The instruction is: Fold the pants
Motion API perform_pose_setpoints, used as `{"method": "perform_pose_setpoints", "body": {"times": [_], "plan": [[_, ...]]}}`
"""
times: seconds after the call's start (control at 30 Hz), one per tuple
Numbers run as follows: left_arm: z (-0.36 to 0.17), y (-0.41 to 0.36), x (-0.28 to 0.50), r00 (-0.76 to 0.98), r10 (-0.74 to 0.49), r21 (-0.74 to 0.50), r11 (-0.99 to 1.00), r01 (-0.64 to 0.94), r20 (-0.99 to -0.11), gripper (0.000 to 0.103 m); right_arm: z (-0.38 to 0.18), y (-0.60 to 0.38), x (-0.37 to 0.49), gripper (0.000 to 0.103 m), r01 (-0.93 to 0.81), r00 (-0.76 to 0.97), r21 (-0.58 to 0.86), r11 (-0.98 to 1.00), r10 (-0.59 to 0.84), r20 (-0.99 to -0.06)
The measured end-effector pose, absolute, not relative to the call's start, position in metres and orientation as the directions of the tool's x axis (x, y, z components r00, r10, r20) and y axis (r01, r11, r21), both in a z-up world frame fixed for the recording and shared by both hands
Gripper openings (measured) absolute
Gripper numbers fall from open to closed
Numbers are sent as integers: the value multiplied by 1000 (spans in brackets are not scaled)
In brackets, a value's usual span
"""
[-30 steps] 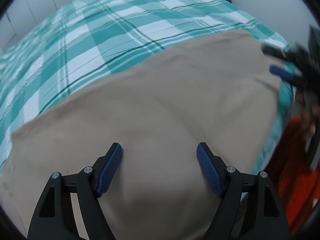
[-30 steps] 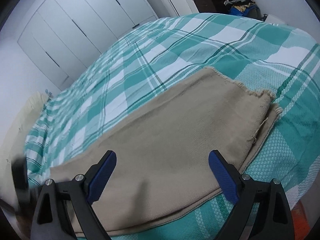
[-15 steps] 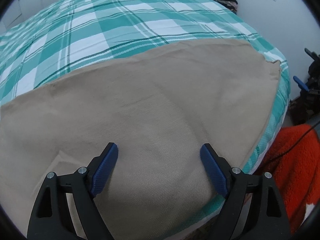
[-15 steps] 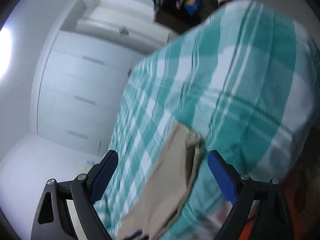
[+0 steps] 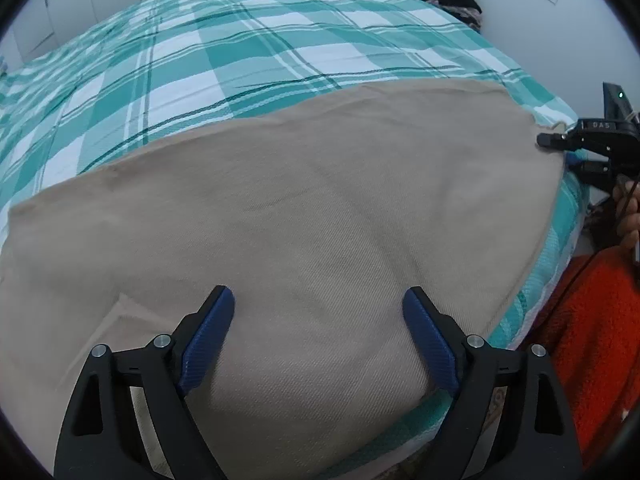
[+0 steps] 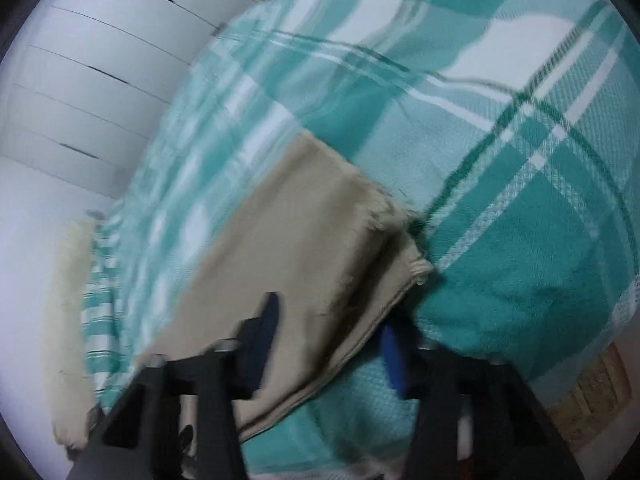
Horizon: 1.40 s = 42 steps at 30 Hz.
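Flat beige twill pants (image 5: pixel 304 216) lie on bed's teal-and-white plaid cover (image 5: pixel 248 52), near its edge. Long axis runs across left wrist view, frayed hem end toward right tongs (image 6: pixel 328 344), so right hand nearer that end. Right tongs just been closing, now narrow, hem corner between pads; firm pinch unclear through blur. Left tongs (image 5: pixel 318 340) wide, empty, above pants' middle.

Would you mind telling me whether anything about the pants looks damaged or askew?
Yes: the cuff end of the beige pants looks frayed, with loose threads along its hem, and the two layers there do not line up. The rest lies flat on the plaid bedspread.
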State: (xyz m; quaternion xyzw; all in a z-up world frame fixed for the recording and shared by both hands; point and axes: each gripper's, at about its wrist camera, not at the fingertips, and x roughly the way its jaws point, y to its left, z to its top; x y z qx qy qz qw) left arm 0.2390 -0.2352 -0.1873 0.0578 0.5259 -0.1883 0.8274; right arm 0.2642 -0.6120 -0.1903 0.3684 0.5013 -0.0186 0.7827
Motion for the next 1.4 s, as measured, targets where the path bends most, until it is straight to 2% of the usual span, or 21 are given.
{"method": "perform_pose_setpoints", "body": {"times": [0.03,0.07,0.17,0.23,0.3,0.4,0.53,0.67,0.77,0.8,0.83,0.87,0.97,1.0,1.07,1.17,1.2,1.23,1.3,1.4], "plan": [[-186,-234,240,372,-254,-107,922,373,-893,88,-188,-611,265,11,400,498,547,735,326,-803],[-184,-232,241,360,-259,-116,920,375,-896,88,-186,-610,266,9,392,506,538,746,313,-804],[-163,-209,242,327,-291,-183,928,324,-899,88,-167,-609,260,8,342,569,551,762,298,-766],[-140,-171,238,358,-367,-290,924,250,-859,88,-131,-598,255,8,261,631,572,778,311,-710],[-128,-135,235,387,-383,-334,923,190,-839,88,-92,-582,249,8,172,672,560,810,319,-669],[-118,-76,224,449,-353,-349,932,94,-821,88,-23,-533,235,8,3,708,501,865,352,-612],[-120,2,202,513,-300,-383,922,-63,-804,88,41,-437,231,8,-221,696,426,877,448,-561],[-132,66,181,554,-253,-428,879,-211,-793,88,60,-341,220,8,-396,628,387,832,554,-547],[-141,93,169,578,-216,-436,858,-272,-787,88,38,-259,208,11,-480,542,390,786,615,-573],[-145,101,166,581,-206,-438,850,-293,-788,88,27,-242,207,26,-475,518,404,782,620,-589],[-148,107,163,583,-203,-446,840,-309,-787,88,13,-224,206,58,-467,483,424,776,626,-612],[-150,110,162,585,-202,-451,834,-318,-785,88,-8,-204,203,69,-462,431,456,760,642,-634],[-150,111,159,600,-189,-449,835,-319,-778,88,-51,-181,195,65,-459,343,498,735,664,-664],[-148,108,159,607,-183,-441,843,-308,-773,88,-59,-185,191,61,-459,349,495,738,662,-663],[-148,105,163,612,-177,-429,854,-294,-771,88,-65,-206,190,60,-447,419,431,784,609,-674],[-148,93,167,610,-183,-417,869,-267,-771,88,-76,-250,199,49,-368,551,314,875,477,-685],[-147,83,170,605,-184,-403,881,-247,-774,88,-88,-266,205,40,-346,556,307,887,457,-694],[-146,75,170,602,-186,-391,891,-229,-777,88,-99,-269,210,32,-342,538,316,885,460,-707],[-143,56,171,593,-198,-369,912,-181,-781,88,-127,-274,215,26,-355,470,342,870,483,-739],[-139,13,178,562,-247,-334,941,-57,-789,88,-173,-268,216,24,-352,380,302,886,430,-819]]}}
